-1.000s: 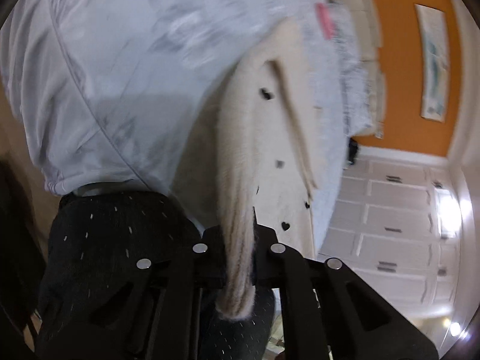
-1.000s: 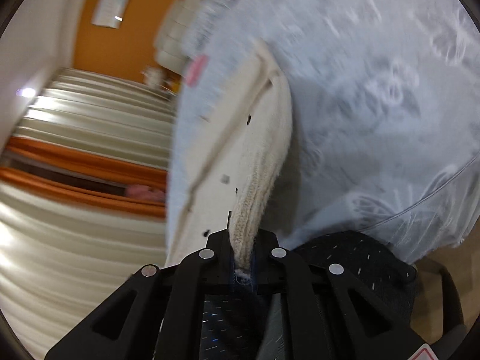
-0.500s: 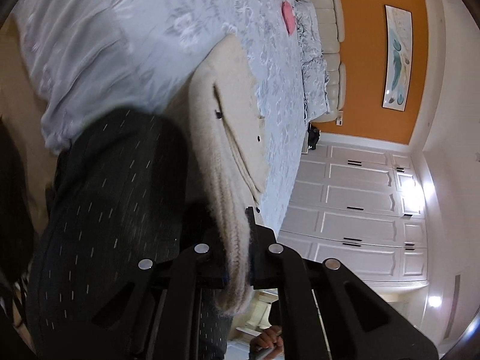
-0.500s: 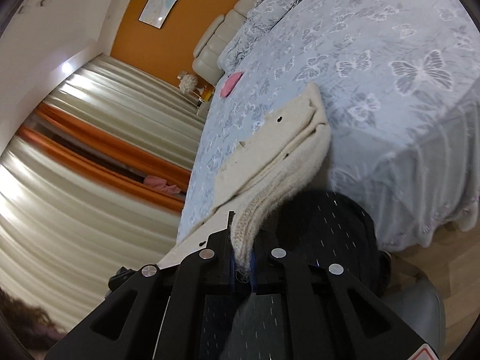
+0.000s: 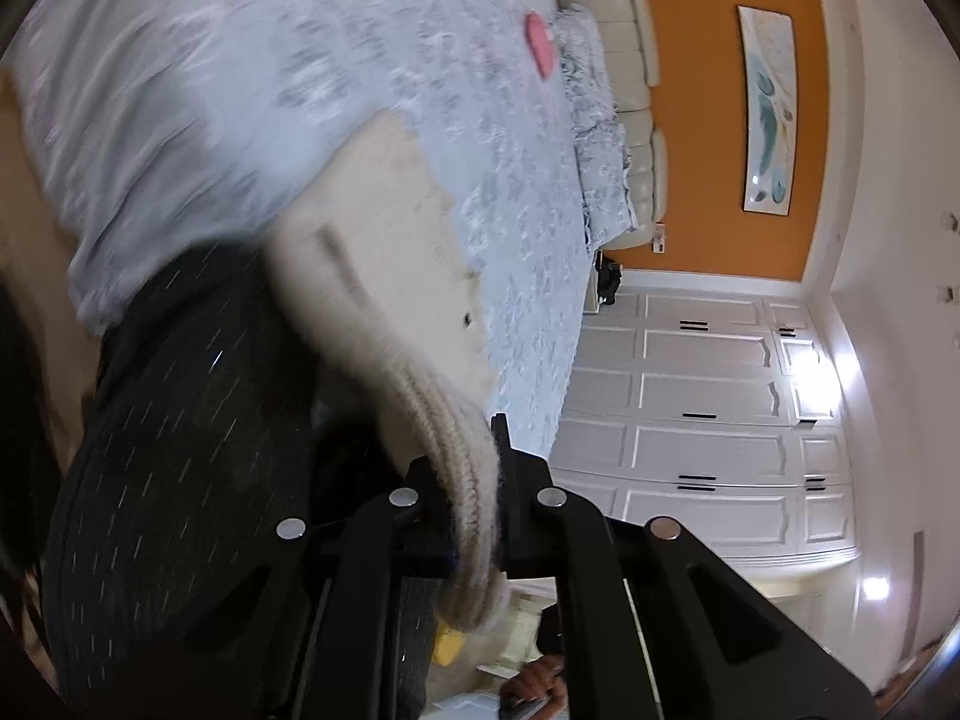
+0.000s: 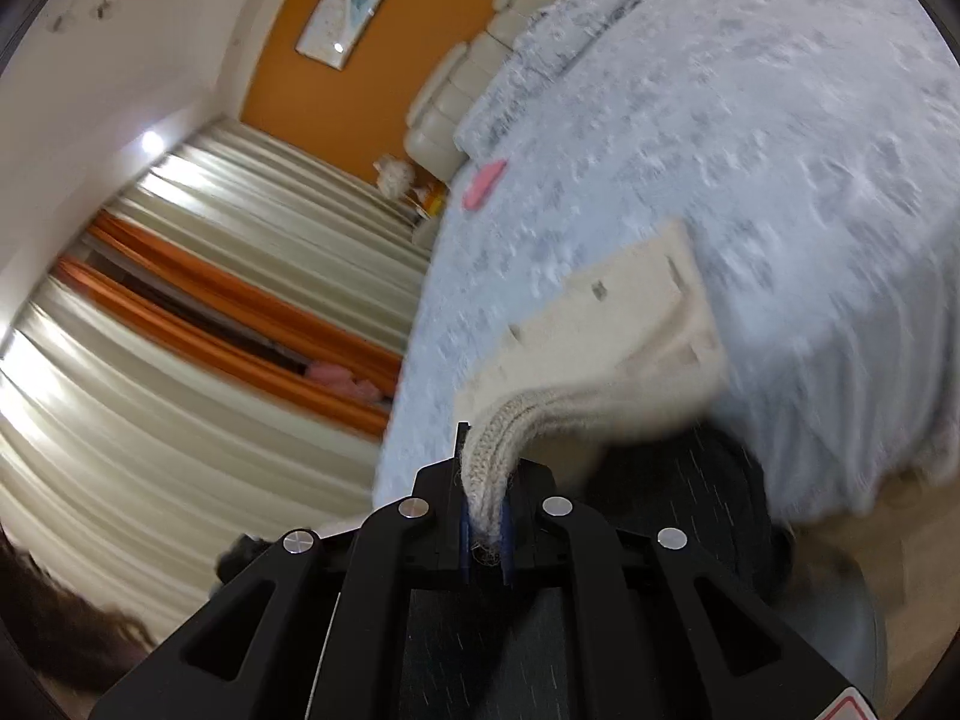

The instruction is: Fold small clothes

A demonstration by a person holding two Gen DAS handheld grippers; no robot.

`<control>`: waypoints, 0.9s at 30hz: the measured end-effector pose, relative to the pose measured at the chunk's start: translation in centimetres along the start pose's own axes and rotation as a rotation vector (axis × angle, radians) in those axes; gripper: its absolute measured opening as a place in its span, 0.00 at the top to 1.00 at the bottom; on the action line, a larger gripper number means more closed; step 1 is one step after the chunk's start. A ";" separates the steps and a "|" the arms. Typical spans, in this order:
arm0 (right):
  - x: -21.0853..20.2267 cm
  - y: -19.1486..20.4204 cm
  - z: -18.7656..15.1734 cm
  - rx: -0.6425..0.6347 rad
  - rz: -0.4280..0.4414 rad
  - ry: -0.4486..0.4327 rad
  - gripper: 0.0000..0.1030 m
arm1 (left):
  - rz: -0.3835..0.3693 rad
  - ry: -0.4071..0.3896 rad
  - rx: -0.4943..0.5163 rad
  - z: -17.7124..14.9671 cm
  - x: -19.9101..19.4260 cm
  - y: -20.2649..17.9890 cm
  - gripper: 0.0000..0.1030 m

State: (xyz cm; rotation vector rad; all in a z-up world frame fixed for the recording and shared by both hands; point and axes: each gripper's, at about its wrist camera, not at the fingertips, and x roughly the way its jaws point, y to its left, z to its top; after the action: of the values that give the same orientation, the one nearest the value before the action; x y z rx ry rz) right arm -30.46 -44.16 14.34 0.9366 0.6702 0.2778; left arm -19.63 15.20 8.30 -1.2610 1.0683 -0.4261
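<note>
Pinching cream knit garment [image 5: 390, 300] by its ribbed hem in both left gripper [image 5: 474, 516] and right gripper [image 6: 485, 516], far end trailing on bed [image 6: 780, 120]. Risking slippage from thin bites, or bunching on the bedspread.

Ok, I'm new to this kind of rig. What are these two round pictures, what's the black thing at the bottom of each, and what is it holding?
There is no robot arm. A person holds a two-finger gripper in each hand, and a fisheye camera on each one looks forward along its fingers, hence the round, warped views. The black frame at the bottom is the gripper itself. The left gripper and the right gripper are each shut on a knitted edge of the same cream sweater, which reaches from the fingers out onto the bed. The bed has a pale blue patterned cover, and a small pink item lies near the pillows. The dark speckled fabric below the sweater seems to be the person's clothing.
</note>
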 end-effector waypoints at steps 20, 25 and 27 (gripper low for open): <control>26.6 -12.1 16.3 0.179 -0.262 0.069 0.89 | 0.343 -0.093 -0.011 21.2 23.8 1.5 0.90; 28.2 -13.9 16.8 0.216 -0.299 0.069 0.79 | 0.427 -0.087 -0.003 22.3 26.3 3.7 0.86; 26.8 -13.1 16.8 0.192 -0.266 -0.012 0.53 | 0.402 -0.134 0.029 21.9 25.6 3.1 0.70</control>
State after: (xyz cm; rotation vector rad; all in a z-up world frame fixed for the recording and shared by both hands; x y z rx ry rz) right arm 0.02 -49.31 -0.35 1.0178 0.8112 -0.0290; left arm 10.07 8.60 -6.47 -1.0019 1.1624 -0.0492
